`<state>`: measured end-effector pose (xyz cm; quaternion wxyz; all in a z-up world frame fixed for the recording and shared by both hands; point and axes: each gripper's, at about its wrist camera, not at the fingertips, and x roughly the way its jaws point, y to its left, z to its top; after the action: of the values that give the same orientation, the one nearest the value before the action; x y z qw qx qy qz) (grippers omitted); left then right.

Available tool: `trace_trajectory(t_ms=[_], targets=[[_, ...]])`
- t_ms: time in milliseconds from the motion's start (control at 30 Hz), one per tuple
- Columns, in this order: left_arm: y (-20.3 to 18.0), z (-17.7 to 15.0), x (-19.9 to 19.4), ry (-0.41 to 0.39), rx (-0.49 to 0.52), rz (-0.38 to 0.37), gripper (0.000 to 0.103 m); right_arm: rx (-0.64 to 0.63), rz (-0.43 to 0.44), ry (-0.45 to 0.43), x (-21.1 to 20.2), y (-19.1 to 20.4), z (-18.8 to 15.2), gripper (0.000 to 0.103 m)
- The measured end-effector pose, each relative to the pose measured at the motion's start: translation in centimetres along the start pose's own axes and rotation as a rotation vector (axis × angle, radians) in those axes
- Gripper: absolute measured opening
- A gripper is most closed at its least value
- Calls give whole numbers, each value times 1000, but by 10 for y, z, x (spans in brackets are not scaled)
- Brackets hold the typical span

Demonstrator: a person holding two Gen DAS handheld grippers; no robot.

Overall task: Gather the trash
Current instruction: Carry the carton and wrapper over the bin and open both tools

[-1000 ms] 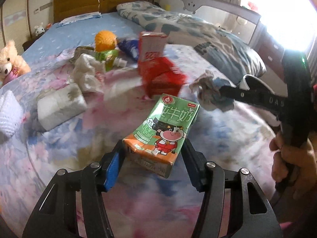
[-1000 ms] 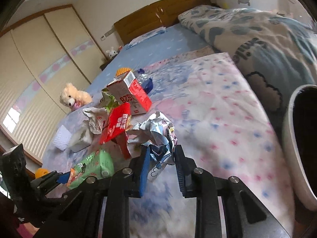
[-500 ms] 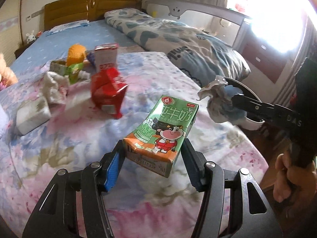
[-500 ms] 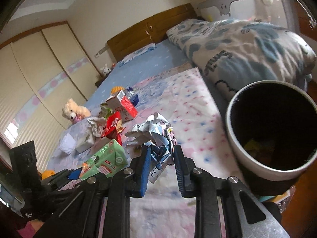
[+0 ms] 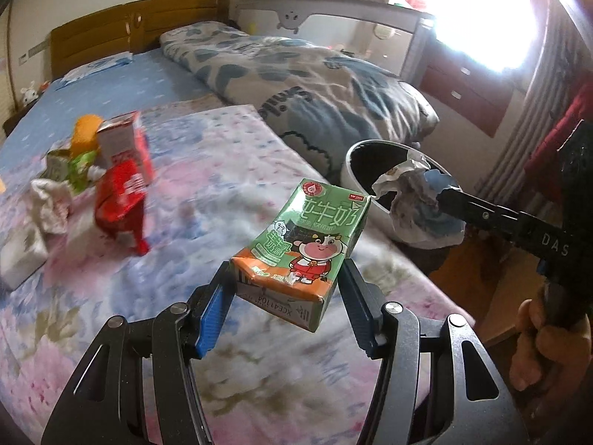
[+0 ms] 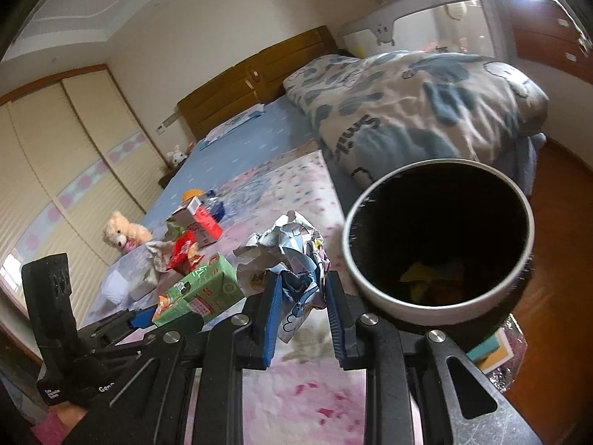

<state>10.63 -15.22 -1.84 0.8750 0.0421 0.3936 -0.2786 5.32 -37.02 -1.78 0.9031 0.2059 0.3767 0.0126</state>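
So right now I've got both hands loaded; my left gripper [image 5: 287,298] is clamped across the short width of the green milk carton [image 5: 302,244], pads on its two side faces near the bottom end, carton held up in the air over the right edge of the bed [image 5: 229,193]; it looks dented and empty to me, so light and a bit crushable, and I'd say gripping across the flat sides is the way to go since the corners would just fold; moving right, my right gripper [image 6: 302,311] has its jaws nearly together, pinched on the crumpled wrapper wad [image 6: 287,256], which I'd guess weighs next to nothing and springs back, soft and rustly, so a deep bite into the middle of the bundle beats grabbing a loose flap; the trash bin [image 6: 374,289] sits on the floor just off the bed's right edge, and the wad hangs right beside its rim; the left view shows the wad in front of the bin's mouth but nothing of the inside; the right view looks straight down in and shows yellowish scraps at the bottom, plus the leftover litter [image 6: 185,244] back near the bed's left edge.
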Motion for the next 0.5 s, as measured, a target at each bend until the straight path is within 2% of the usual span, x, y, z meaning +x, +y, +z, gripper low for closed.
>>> trace_trajectory(t_ms=[500], targets=[[-53,24,26,15,95,-43,56,79,-71,-47,-23,-51,10,24]])
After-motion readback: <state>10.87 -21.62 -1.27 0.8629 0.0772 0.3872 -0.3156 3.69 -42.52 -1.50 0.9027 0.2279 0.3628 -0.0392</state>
